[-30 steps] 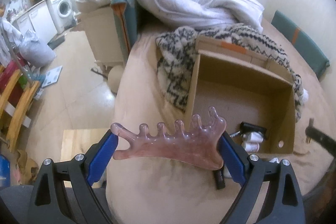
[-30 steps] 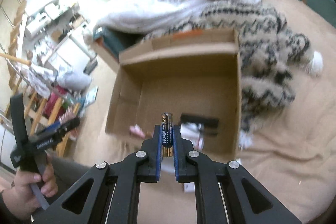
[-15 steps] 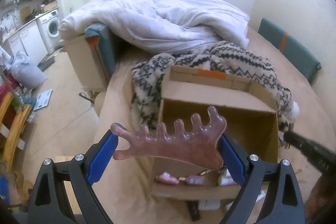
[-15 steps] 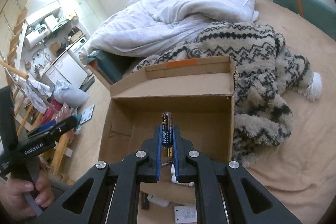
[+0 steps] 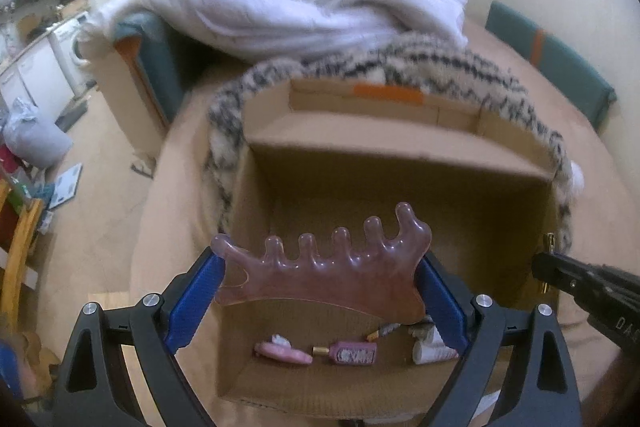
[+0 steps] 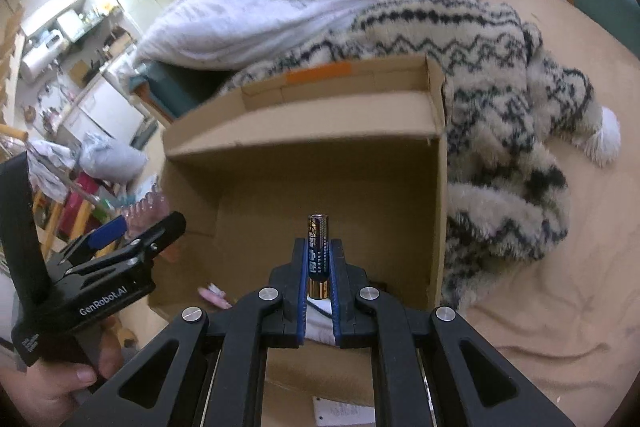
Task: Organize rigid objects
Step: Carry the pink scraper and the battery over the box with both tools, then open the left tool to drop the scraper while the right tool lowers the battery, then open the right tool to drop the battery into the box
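My left gripper (image 5: pixel 322 277) is shut on a pink translucent comb-shaped massage tool (image 5: pixel 320 273) and holds it over the near part of an open cardboard box (image 5: pixel 360 163). Inside the box lie a pink brush (image 5: pixel 282 351), a small pink bottle (image 5: pixel 352 351) and white tubes (image 5: pixel 432 347). My right gripper (image 6: pixel 319 259) is shut on a black and gold battery (image 6: pixel 318 251), held upright above the same box (image 6: pixel 438 187). The left gripper also shows in the right wrist view (image 6: pixel 132 243), at the box's left wall.
The box sits on a beige bed (image 6: pixel 560 287). A patterned fleece blanket (image 6: pixel 500 131) lies behind and right of it, with a white duvet (image 5: pixel 288 7) beyond. A white item (image 6: pixel 340 413) lies on the bed in front of the box. The floor (image 5: pixel 100 187) drops off to the left.
Both grippers have moved forward over the box; its inside now fills the views. The grips on the massage tool and battery are unchanged.
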Demonstrator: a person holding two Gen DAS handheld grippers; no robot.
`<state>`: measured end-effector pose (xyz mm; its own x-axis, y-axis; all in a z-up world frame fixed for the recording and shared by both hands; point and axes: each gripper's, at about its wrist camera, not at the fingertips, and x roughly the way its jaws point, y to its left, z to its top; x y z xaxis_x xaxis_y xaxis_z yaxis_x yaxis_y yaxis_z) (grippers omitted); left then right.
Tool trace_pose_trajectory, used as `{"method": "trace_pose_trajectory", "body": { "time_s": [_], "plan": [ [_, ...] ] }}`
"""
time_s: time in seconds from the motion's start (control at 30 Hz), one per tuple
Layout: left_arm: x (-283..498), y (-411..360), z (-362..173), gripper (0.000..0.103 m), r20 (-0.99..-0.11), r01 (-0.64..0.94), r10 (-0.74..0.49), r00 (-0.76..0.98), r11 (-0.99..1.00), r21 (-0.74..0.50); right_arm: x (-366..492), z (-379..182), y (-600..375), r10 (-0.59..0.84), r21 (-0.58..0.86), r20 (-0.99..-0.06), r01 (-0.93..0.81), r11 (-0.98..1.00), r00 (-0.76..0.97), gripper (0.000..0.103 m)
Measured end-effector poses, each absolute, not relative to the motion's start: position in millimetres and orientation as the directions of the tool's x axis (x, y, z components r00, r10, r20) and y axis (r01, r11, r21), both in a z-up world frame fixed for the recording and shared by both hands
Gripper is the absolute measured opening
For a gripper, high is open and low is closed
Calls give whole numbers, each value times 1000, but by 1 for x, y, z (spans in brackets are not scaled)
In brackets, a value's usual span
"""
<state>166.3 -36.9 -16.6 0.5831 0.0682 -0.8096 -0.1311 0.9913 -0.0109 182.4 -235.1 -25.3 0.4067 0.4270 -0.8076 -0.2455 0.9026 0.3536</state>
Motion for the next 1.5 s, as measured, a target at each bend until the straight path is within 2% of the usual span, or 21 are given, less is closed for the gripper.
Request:
{"method": "trace_pose_trajectory", "body": {
  "time_s": [0.47, 0.67, 0.83, 0.93, 0.97, 1.03, 1.07, 1.1, 1.17, 1.27, 1.5],
  "plan": [
    [178, -44, -60, 93, -894, -80, 63, 444, 996, 31, 182, -64, -221, 373, 320, -888, -221, 921, 270, 11],
    [178, -49, -60, 92, -886, -62, 65, 460, 997, 41, 184, -66, -223, 363, 314, -894, -211, 926, 263, 11],
    [178, -56, -54, 92, -859, -46, 110, 500, 994, 100, 187, -67, -226, 371, 328, -892, -194, 925, 257, 11],
    [178, -55, -56, 93, -870, -48, 92, 484, 996, 79, 188, -59, -228, 387, 344, -879, -193, 919, 279, 12],
    [178, -53, -57, 93, -877, -56, 87, 473, 996, 68, 188, -56, -228, 385, 338, -876, -202, 919, 289, 18],
    [178, -49, -59, 93, -892, -79, 63, 448, 996, 31, 187, -49, -229, 386, 332, -865, -211, 919, 319, 45],
    [179, -46, -59, 93, -898, -89, 51, 436, 996, 14, 186, -46, -230, 392, 338, -858, -212, 917, 331, 74],
    [178, -45, -59, 93, -902, -94, 45, 429, 996, 5, 184, -41, -231, 401, 345, -847, -211, 914, 350, 85],
    [174, -40, -55, 93, -904, -105, 38, 426, 994, -8, 182, -32, -232, 418, 361, -830, -216, 907, 369, 86],
    [167, -34, -44, 93, -903, -125, 34, 429, 992, -22, 173, -21, -234, 415, 357, -814, -214, 909, 406, 103],
    [146, -13, -18, 93, -902, -287, 72, 426, 956, -59, 136, 7, -232, 356, 242, -796, -282, 928, 490, 103]
  ]
}}
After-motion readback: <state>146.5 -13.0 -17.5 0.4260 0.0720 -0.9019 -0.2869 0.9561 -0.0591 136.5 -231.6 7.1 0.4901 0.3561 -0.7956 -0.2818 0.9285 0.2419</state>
